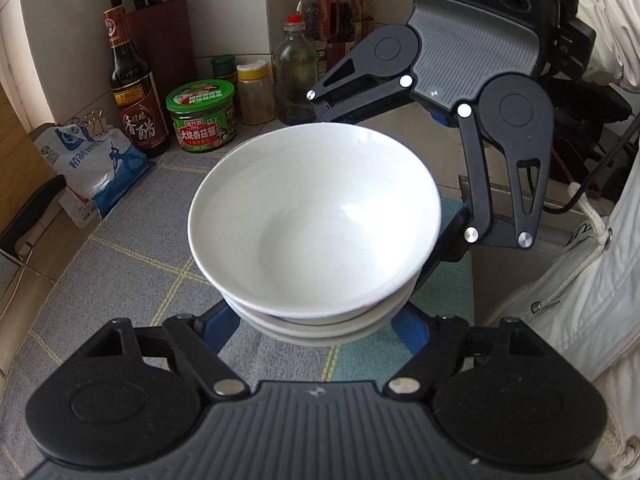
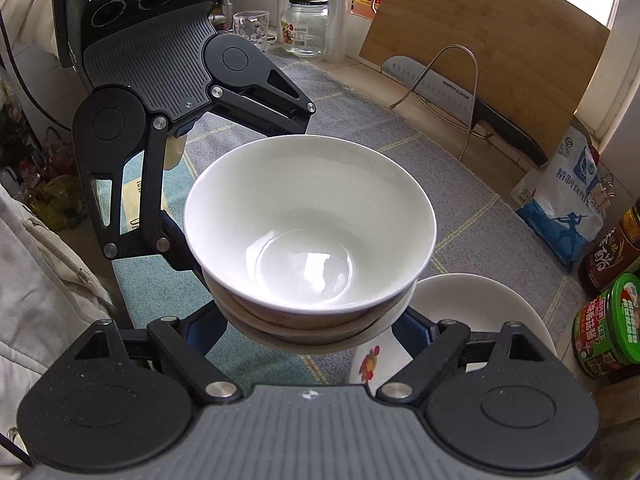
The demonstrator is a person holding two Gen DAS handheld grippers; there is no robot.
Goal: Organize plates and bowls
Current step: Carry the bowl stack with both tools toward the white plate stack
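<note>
Left gripper (image 1: 316, 324) is clamping a stack of white ceramic bowls (image 1: 316, 220) from one side, held above the grey checked counter mat (image 1: 132, 256); right gripper (image 1: 436, 216) is gripping the opposite side. Dark vinegar bottle (image 1: 134, 92) and green-lidded jar (image 1: 202, 116) are standing at the counter's back edge.

Right wrist view: right gripper (image 2: 312, 328) is holding the bowl stack (image 2: 310, 228), left gripper (image 2: 188, 240) opposite; a white plate (image 2: 480, 304) is lying on the mat beneath.
</note>
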